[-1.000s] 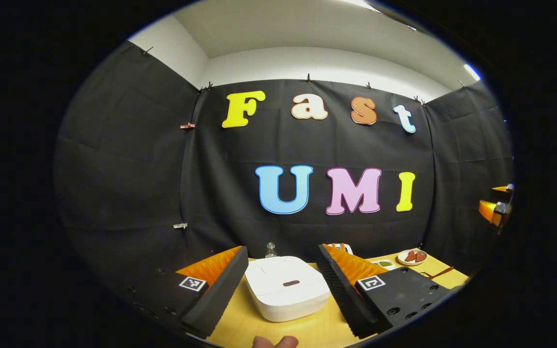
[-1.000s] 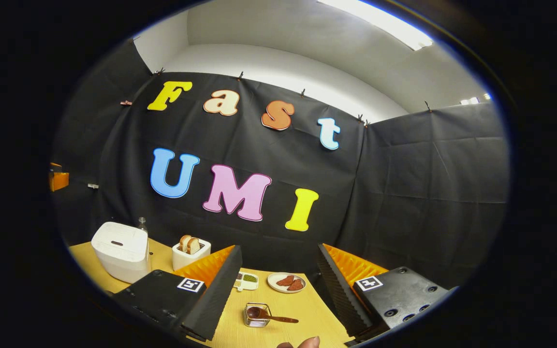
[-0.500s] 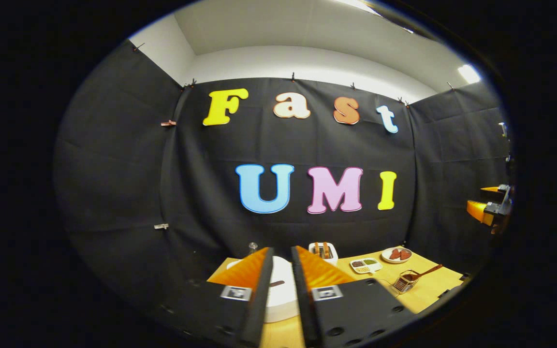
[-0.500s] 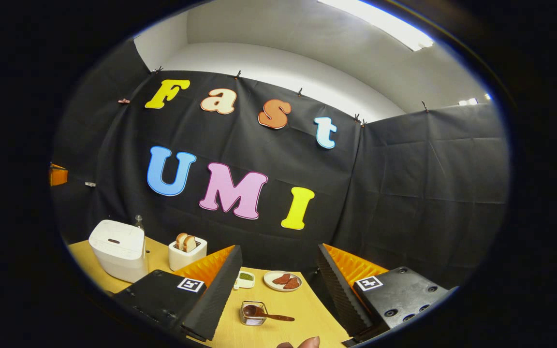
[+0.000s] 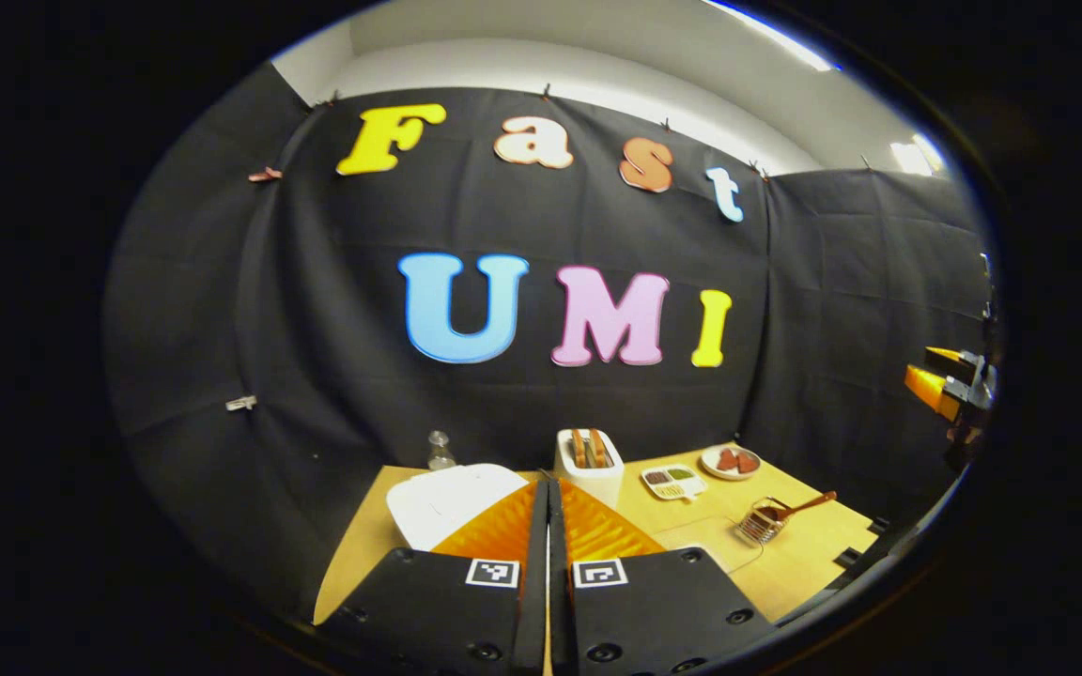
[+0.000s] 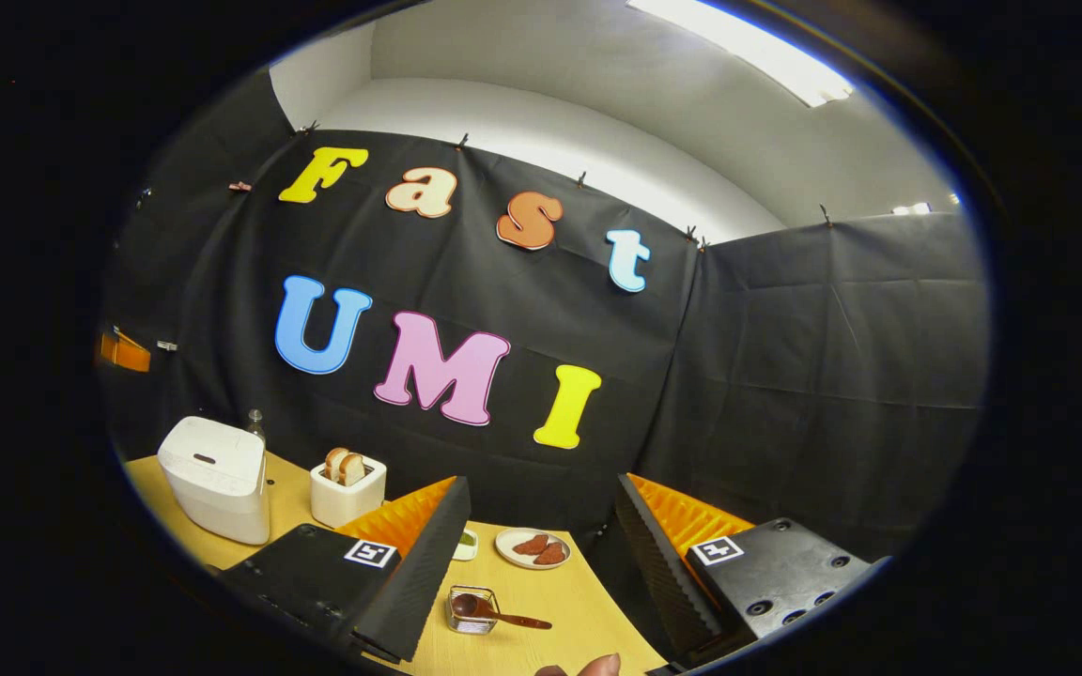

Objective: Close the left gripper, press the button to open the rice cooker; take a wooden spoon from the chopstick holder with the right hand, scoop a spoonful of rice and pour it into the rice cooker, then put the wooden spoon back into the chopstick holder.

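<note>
The left hand-held gripper [image 5: 548,526] has its ridged fingers pressed together with nothing between them, poised over the pale wood-grain counter [image 5: 804,554] just right of the smooth, white, rounded rice cooker [image 5: 447,502], whose lid is down. The right hand-held gripper [image 6: 541,549] is spread wide and empty. Between its fingers, farther off, sits the small boxy wire holder [image 6: 471,610] with the wooden spoon [image 6: 494,615] lying tilted in it, handle pointing right.
</note>
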